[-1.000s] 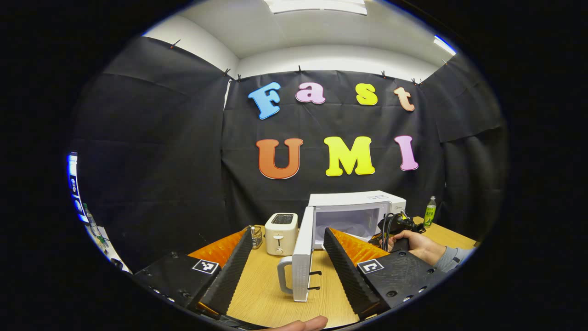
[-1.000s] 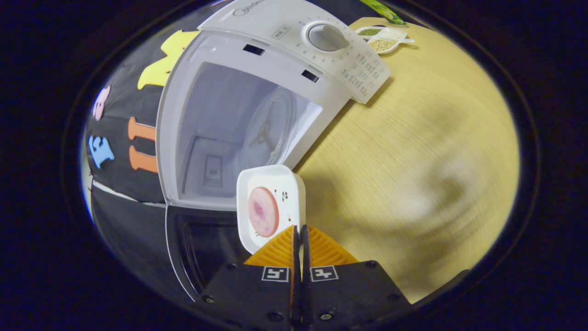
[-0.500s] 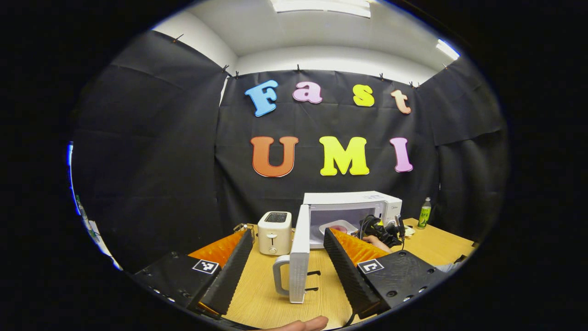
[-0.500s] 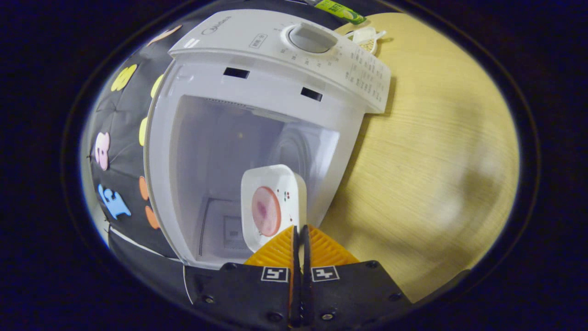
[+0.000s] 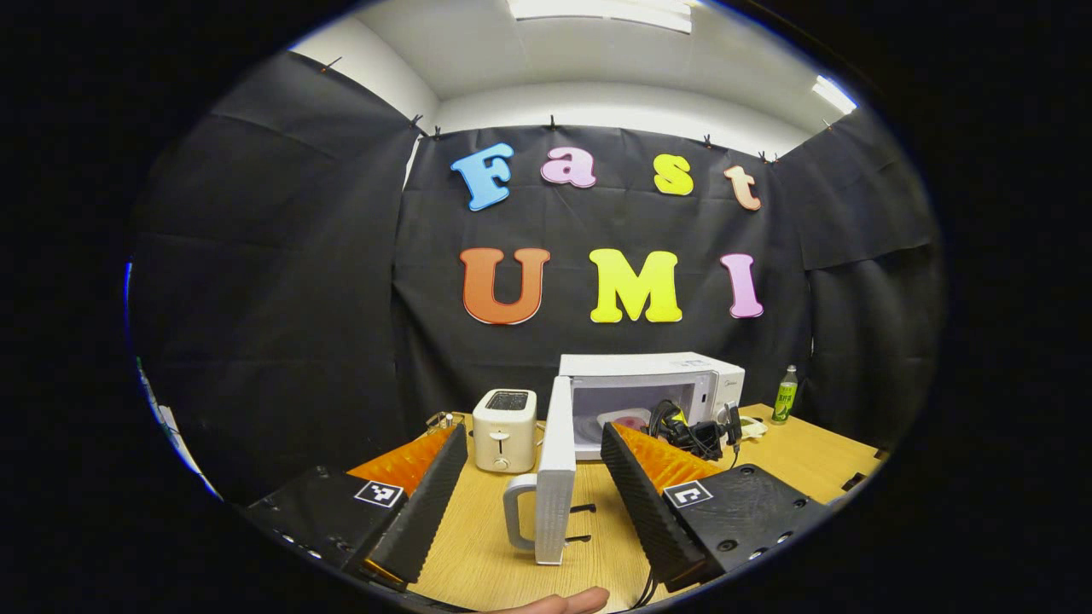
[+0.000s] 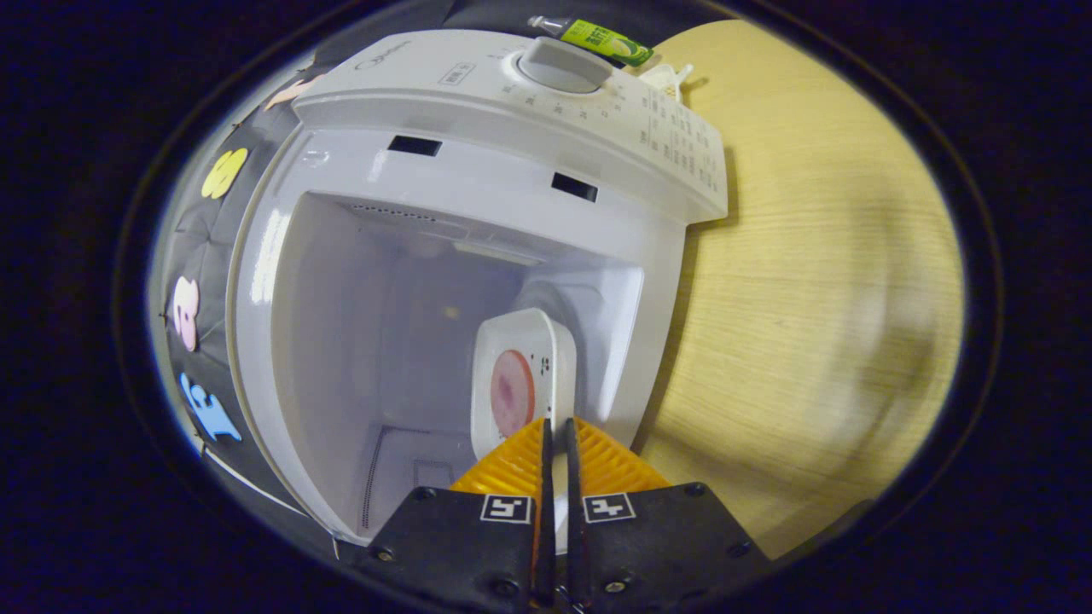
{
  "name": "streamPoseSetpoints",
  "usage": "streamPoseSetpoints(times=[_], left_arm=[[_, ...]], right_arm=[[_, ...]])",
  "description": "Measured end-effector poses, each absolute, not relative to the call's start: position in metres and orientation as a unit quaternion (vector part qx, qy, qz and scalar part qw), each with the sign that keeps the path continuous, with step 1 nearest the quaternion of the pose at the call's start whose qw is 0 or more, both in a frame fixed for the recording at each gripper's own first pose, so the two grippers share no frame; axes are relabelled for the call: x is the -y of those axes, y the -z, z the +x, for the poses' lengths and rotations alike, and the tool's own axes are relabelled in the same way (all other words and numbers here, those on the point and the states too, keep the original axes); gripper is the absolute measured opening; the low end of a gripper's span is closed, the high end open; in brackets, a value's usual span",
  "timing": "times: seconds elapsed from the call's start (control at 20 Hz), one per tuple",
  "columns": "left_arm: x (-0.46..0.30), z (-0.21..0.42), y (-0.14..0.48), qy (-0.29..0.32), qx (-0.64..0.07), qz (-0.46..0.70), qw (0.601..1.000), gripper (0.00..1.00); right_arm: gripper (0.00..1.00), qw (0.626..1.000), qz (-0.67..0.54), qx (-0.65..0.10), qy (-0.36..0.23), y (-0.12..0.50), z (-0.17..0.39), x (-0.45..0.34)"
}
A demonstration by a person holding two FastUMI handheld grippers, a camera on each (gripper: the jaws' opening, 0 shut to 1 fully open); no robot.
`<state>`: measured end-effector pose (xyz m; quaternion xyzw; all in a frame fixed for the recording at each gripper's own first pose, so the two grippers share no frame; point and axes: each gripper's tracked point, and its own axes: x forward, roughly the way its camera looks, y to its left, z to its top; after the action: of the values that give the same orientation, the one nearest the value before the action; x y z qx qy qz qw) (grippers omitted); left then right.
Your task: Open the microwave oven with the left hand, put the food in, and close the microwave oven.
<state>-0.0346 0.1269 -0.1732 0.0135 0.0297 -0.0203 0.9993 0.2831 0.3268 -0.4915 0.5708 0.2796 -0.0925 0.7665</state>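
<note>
i am holding a hand-held gripper in each hand in front of a white microwave oven (image 5: 653, 392) that is sitting on a wooden bench (image 5: 495, 546). the oven door (image 5: 554, 469) is standing wide open, edge-on toward me, with its handle (image 5: 514, 512) sticking out to the left.

in the left gripper view, my left hand-held gripper (image 5: 533, 443) is hovering with its fingers spread well apart, gripping nothing; the open door is showing between them, farther off. a white toaster (image 5: 505, 418) is standing on the bench just left of the door, and a green bottle (image 5: 785, 394) is standing to the right of the oven. my right hand-held gripper (image 5: 695, 431) is reaching toward the oven's mouth, trailing black cables.

in the right gripper view, my right hand-held gripper (image 6: 556, 439) is pinching the near edge of a white dish (image 6: 522, 379), its fingers nearly together on the rim. a round pink slice of food (image 6: 512, 392) is lying on the dish. the dish is sitting inside the oven cavity, past the front frame, close to the side nearest the control panel with its dial (image 6: 559, 64). i cannot tell whether the dish is touching the cavity floor.
</note>
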Motion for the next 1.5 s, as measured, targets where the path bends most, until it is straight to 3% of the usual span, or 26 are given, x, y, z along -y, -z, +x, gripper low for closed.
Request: streamPoseSetpoints(times=[0.25, 0.3, 0.35, 0.4, 0.45, 0.5, 0.6, 0.65, 0.7, 0.75, 0.8, 0.85, 0.9, 0.95, 1.05, 1.1, 1.15, 1.2, 1.25, 1.4, 1.45, 1.5], left_arm=[[-0.126, -0.025, 0.190, 0.018, -0.051, 0.011, 0.998, 0.95], [-0.127, -0.024, 0.192, 0.016, -0.055, 0.013, 0.998, 0.95], [-0.128, -0.025, 0.193, 0.015, -0.057, 0.014, 0.998, 0.95], [-0.128, -0.025, 0.192, 0.015, -0.058, 0.015, 0.998, 0.95], [-0.127, -0.025, 0.194, 0.016, -0.058, 0.014, 0.998, 0.95], [-0.127, -0.025, 0.195, 0.016, -0.059, 0.014, 0.998, 0.95], [-0.131, -0.025, 0.196, 0.010, -0.060, 0.013, 0.998, 0.95], [-0.131, -0.025, 0.195, 0.010, -0.059, 0.013, 0.998, 0.95], [-0.130, -0.025, 0.195, 0.011, -0.056, 0.013, 0.998, 0.95], [-0.130, -0.025, 0.194, 0.010, -0.054, 0.014, 0.998, 0.95], [-0.131, -0.026, 0.194, 0.010, -0.052, 0.017, 0.998, 0.95], [-0.129, -0.027, 0.194, 0.012, -0.052, 0.019, 0.998, 0.95], [-0.129, -0.027, 0.195, 0.012, -0.054, 0.020, 0.998, 0.95], [-0.127, -0.028, 0.196, 0.013, -0.055, 0.021, 0.998, 0.95], [-0.124, -0.032, 0.194, 0.020, -0.052, 0.020, 0.998, 0.95], [-0.124, -0.035, 0.192, 0.021, -0.049, 0.017, 0.998, 0.95], [-0.125, -0.036, 0.189, 0.020, -0.044, 0.014, 0.999, 0.95], [-0.126, -0.038, 0.185, 0.019, -0.039, 0.011, 0.999, 0.95], [-0.129, -0.041, 0.184, 0.017, -0.035, 0.008, 0.999, 0.95], [-0.130, -0.050, 0.180, 0.021, -0.031, -0.001, 0.999, 0.95], [-0.136, -0.052, 0.177, 0.014, -0.026, -0.002, 1.000, 0.95], [-0.142, -0.054, 0.175, 0.005, -0.023, -0.001, 1.000, 0.95]], right_arm=[[0.13, 0.795, 0.535, -0.275, 0.078, 0.490, 0.287, -0.335], [0.04, 0.807, 0.522, -0.268, 0.075, 0.488, 0.289, -0.334], [0.13, 0.816, 0.510, -0.260, 0.074, 0.487, 0.292, -0.333], [0.02, 0.828, 0.496, -0.252, 0.070, 0.485, 0.296, -0.330], [0.01, 0.842, 0.478, -0.241, 0.067, 0.482, 0.301, -0.327], [0.12, 0.858, 0.457, -0.222, 0.067, 0.477, 0.308, -0.321], [0.10, 0.886, 0.415, -0.198, 0.068, 0.473, 0.319, -0.314], [0.00, 0.895, 0.398, -0.193, 0.065, 0.473, 0.324, -0.313], [0.10, 0.903, 0.381, -0.190, 0.058, 0.473, 0.327, -0.314], [0.00, 0.913, 0.359, -0.188, 0.054, 0.475, 0.329, -0.313], [0.10, 0.924, 0.332, -0.183, 0.049, 0.475, 0.331, -0.311], [0.10, 0.937, 0.298, -0.179, 0.040, 0.477, 0.333, -0.311], [0.00, 0.949, 0.259, -0.179, 0.029, 0.478, 0.332, -0.312], [0.22, 0.958, 0.227, -0.175, 0.010, 0.476, 0.332, -0.315], [0.25, 0.969, 0.174, -0.173, -0.014, 0.477, 0.330, -0.319], [0.14, 0.972, 0.154, -0.178, -0.029, 0.478, 0.326, -0.322], [0.28, 0.972, 0.140, -0.182, -0.045, 0.476, 0.321, -0.325], [0.21, 0.973, 0.126, -0.187, -0.052, 0.475, 0.315, -0.325], [0.28, 0.973, 0.111, -0.194, -0.060, 0.475, 0.308, -0.324], [0.96, 0.969, 0.097, -0.210, -0.085, 0.466, 0.285, -0.324], [1.00, 0.967, 0.091, -0.218, -0.093, 0.462, 0.276, -0.323], [0.90, 0.966, 0.086, -0.220, -0.099, 0.455, 0.265, -0.321]])
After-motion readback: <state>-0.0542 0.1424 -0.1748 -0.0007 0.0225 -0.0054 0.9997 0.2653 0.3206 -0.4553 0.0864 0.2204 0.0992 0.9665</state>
